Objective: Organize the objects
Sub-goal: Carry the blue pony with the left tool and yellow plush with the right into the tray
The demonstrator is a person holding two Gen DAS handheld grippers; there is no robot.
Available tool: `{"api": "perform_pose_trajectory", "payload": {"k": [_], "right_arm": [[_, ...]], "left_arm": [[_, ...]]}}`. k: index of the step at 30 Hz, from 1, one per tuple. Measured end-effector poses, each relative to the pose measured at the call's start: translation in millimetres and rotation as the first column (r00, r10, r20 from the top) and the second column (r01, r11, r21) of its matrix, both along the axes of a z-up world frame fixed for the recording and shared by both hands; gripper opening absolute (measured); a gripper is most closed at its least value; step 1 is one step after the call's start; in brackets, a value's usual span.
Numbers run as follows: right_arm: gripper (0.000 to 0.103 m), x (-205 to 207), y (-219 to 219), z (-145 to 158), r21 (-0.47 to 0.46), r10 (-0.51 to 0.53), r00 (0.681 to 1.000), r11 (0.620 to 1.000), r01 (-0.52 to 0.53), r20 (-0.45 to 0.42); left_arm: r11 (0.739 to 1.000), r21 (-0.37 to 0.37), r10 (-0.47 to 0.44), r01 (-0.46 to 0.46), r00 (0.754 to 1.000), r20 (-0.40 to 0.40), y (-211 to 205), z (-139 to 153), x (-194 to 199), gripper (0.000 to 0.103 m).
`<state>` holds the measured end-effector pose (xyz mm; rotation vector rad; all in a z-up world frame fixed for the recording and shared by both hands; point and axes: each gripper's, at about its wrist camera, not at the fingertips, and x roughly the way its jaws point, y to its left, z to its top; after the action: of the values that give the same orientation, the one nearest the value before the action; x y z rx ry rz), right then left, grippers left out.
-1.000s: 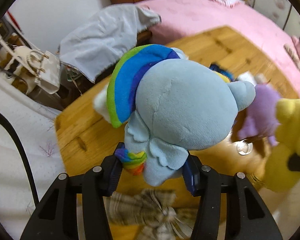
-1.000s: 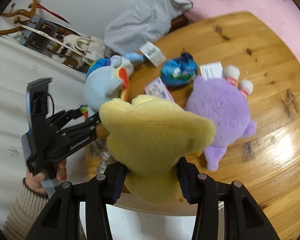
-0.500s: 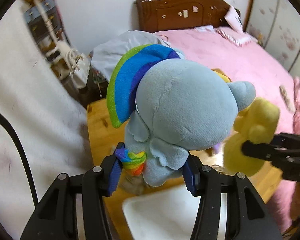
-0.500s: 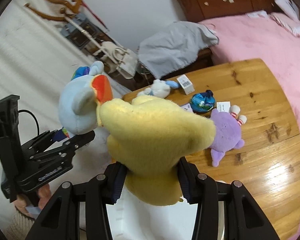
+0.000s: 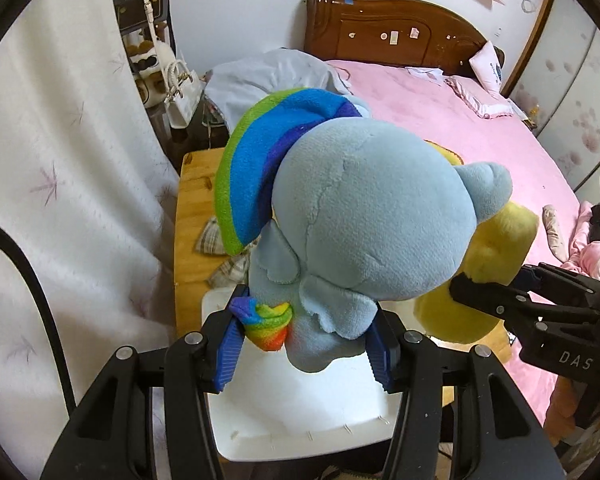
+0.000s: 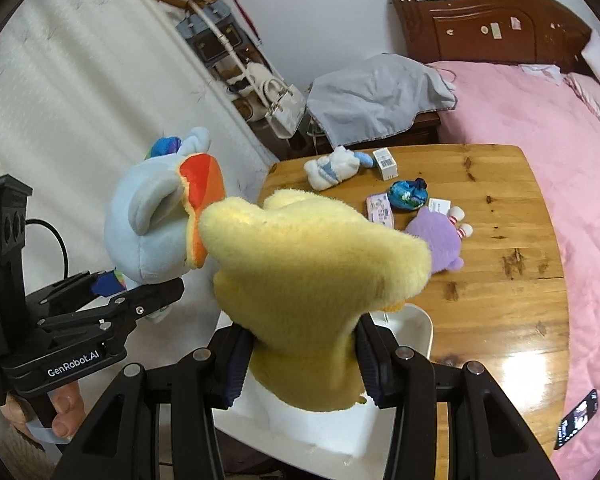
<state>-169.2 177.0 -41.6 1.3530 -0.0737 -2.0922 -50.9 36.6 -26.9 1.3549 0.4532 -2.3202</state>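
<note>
Left gripper (image 5: 304, 344) jaws clamped on fleecy pale-blue plush pony with rainbow mane (image 5: 364, 216); right gripper (image 6: 300, 360) jaws clamped on fuzzy yellow plush toy (image 6: 308, 280); smooth white rectangular bin (image 5: 300, 412) beneath.

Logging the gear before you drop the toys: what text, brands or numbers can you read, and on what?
"GenRobot.AI": on the left gripper body.
"DAS": on the right gripper body; the word is cut off.
White box on the table: barcode label, too small to read.
Pink card: print too blurred to read.
</note>
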Motion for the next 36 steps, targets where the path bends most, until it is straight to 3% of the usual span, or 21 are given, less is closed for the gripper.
{"api": "perform_pose_trajectory", "payload": {"k": [12,20,33,36], "right_arm": [[0.048,33.1,13.2,-19.8,0.181,0.019,0.999,0.983,-0.013,-0.031],[0.049,39.1,19.3,-29.2,0.22,0.02,1.0,0.975,-0.019,-0.003],[0.053,44.8,22.7,-40.1,0.264,0.047,0.998,0.963,-0.054,0.029],[0.058,45.2,22.9,-39.1,0.264,0.048,0.999,0.963,-0.052,0.022]], "left_arm": [[0.993,0.015,0.119,-0.12,0.991,0.066,25.2,-32.1,23.2,0.057],[0.989,0.009,0.146,-0.148,0.981,0.125,42.2,-54.0,20.9,0.057],[0.982,-0.031,0.189,-0.186,0.971,0.148,56.0,-58.6,21.3,0.058],[0.977,-0.021,0.211,-0.21,0.965,0.158,53.1,-61.8,25.2,0.065]]}}
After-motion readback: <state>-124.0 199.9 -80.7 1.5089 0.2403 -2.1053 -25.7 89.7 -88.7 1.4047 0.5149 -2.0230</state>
